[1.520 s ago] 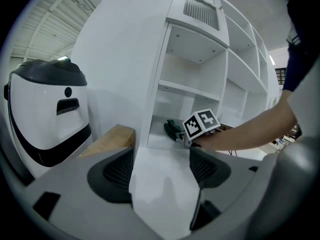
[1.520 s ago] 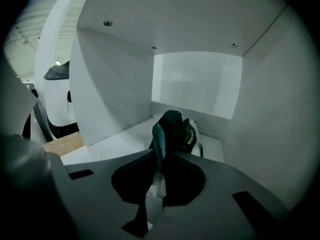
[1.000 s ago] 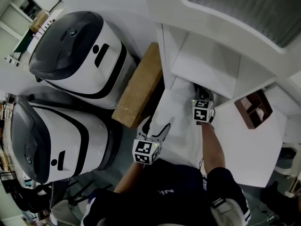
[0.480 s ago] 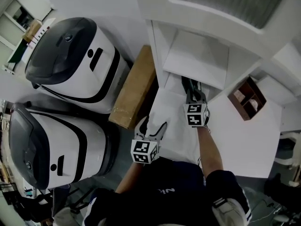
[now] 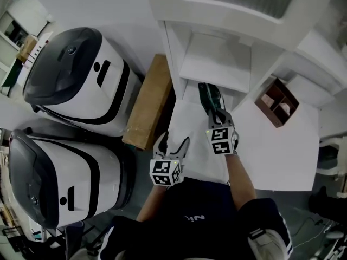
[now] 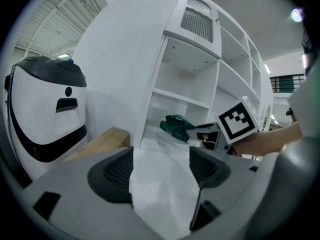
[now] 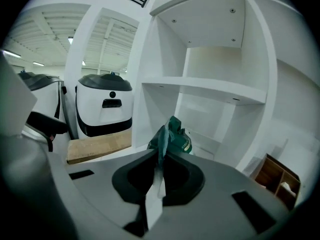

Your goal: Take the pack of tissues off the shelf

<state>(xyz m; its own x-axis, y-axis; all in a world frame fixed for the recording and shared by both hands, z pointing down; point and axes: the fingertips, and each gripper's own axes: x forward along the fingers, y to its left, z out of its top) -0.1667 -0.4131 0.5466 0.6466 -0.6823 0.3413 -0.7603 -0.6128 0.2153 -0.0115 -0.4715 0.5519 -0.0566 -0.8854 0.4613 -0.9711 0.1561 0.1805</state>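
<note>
soft, crinkly green pack of tissues [image 5: 208, 96] pinched by a thin edge in the fully closed right gripper [image 5: 214, 111], at the near edge of the smooth white boxy shelf [image 5: 214, 69], long axis running near to far; left gripper [image 5: 172, 144] spread wide, nothing held

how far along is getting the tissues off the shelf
Done: the right tongs are shut on the wrapper edge of the green tissue pack. In hand: the pack is at the mouth of the lower opening of the shelf. Left: drawing it fully clear. The left tongs are open and empty.
</note>
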